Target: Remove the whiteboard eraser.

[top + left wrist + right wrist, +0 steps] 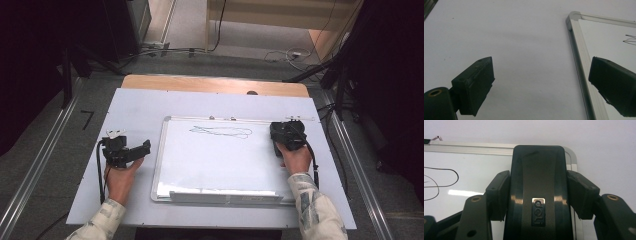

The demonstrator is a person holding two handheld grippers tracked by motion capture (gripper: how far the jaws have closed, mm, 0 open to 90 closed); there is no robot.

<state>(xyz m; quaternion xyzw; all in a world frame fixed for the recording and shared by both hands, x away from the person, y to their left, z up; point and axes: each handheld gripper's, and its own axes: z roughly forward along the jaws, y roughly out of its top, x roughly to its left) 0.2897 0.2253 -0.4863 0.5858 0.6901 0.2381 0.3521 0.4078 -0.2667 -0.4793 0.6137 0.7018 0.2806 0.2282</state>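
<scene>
My table (pixel 145 107) is the biggest thing in front of me, a pale sheet over a wooden top whose far edge shows bare. On it lies the whiteboard (pixel 220 165), flat, framed in silver, with a tray strip along the edge nearest me. A thin looping scribble (pixel 222 131) runs across the far part of the board.

My right gripper (pixel 287 134) sits at the board's far right corner, my right hand (pixel 296 159) behind it over the board's right edge. In the right gripper view its 2 jaws press from both sides on the eraser (pixel 539 187), a dark block with a small silver badge on its top. I have it pinched, each pad flat against one long side. The eraser rests on the board's corner, its far end reaching the silver frame, and the scribble lies off to one side of it on the white surface.

My left gripper (pixel 131 151) rests on the bare sheet just beside the board's left edge, my left hand (pixel 121 176) behind it. In the left gripper view its 2 jaws stand spread wide with nothing between them, 1 over the sheet, the other over the board's frame near the rounded corner.
</scene>
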